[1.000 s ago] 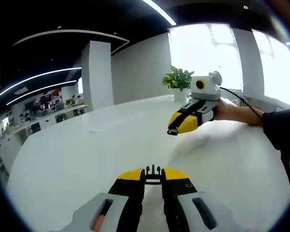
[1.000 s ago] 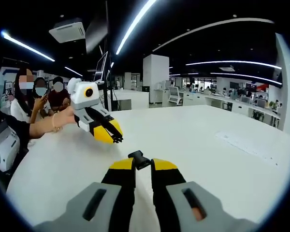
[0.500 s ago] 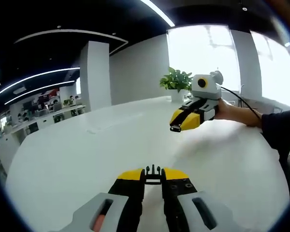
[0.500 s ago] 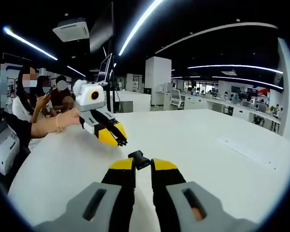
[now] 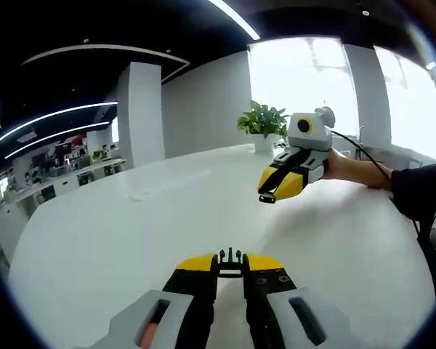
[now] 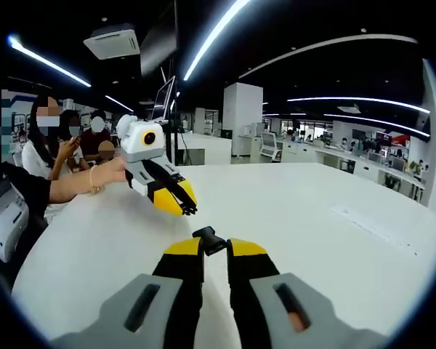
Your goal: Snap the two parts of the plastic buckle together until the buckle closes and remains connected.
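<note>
The left gripper (image 5: pixel 231 259) pinches the pronged half (image 5: pixel 231 255); the right gripper (image 6: pixel 214 246) clamps the socket half (image 6: pixel 210 239). Since a second ago the right gripper has drifted toward 3 o'clock; halves remain well apart, mating not yet begun.

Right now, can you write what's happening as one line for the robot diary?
left gripper: shut on pronged buckle part | right gripper: shut on socket buckle part | parts apart, held over white table | buckle: not joined

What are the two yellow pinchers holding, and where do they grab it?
Each hand-held gripper pinches one black buckle part at its rear end: the left holds the pronged part, the right the socket part.
</note>
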A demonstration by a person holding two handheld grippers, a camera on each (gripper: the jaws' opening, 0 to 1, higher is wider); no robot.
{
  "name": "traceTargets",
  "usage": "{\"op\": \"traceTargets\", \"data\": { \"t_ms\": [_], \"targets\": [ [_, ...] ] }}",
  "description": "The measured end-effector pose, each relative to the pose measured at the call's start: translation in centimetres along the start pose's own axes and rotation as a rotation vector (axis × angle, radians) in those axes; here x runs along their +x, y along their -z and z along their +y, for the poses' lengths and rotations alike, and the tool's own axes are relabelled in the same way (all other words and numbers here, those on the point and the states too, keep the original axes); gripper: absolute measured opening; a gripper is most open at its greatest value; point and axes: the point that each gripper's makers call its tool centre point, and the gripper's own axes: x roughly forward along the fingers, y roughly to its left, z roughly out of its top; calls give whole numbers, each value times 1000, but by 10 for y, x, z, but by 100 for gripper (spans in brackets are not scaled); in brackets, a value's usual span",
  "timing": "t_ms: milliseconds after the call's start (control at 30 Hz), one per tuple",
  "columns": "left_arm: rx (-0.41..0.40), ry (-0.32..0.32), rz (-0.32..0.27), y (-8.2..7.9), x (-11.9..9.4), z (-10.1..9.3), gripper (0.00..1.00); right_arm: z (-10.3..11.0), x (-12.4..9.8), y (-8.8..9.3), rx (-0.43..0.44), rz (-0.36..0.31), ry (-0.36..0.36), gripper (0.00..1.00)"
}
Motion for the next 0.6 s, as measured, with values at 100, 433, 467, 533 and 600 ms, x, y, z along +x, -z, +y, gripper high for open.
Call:
{"op": "traceTargets", "data": {
  "t_ms": [100,433,467,533,600],
  "targets": [
    [4,1,-7,-4,-1,2,13,4,-1,0,-9,3,-4,13],
    [3,9,-26,-13,-1,7,13,17,-9,5,-34,17,-20,13],
    [4,11,-26,-14,0,6,13,17,-10,5,-34,17,-22,13],
    [7,13,-23,-14,0,6,13,19,-10,5,-38,18,-27,13],
    [15,15,-17,-13,1,4,13,21,-10,6,-42,21,-33,13]
  ]
}}
